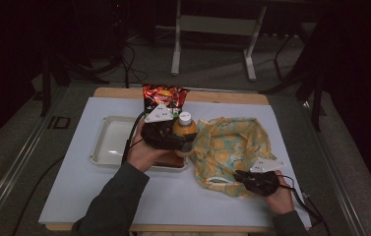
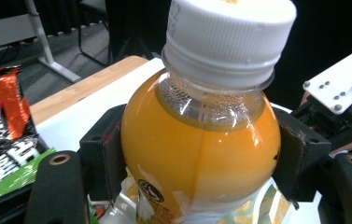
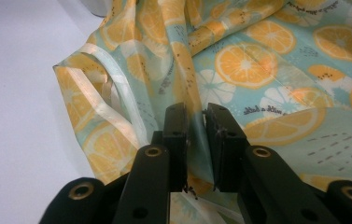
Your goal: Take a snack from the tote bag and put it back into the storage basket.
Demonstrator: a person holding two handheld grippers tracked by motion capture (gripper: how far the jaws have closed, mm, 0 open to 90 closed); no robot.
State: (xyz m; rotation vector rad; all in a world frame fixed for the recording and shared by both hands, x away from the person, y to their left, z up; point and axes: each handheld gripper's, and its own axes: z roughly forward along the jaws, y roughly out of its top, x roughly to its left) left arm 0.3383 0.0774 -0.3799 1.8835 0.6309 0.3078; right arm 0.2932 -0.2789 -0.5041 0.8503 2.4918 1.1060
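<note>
standing on grey carpet in a dark room, a wooden table (image 1: 232, 97) with white mat (image 1: 173, 196) holds a tray (image 1: 107, 140), the left gripper (image 1: 170, 137) clamping an orange bottle (image 1: 184, 127) above it, the right gripper (image 1: 244, 178) pinching a citrus-print bag (image 1: 232, 142)

Wooden table (image 1: 124, 92) under white sheet (image 1: 89, 172); on it tray (image 1: 107, 142), chip bag (image 1: 163, 96), orange-print bag (image 1: 232, 142).
</note>
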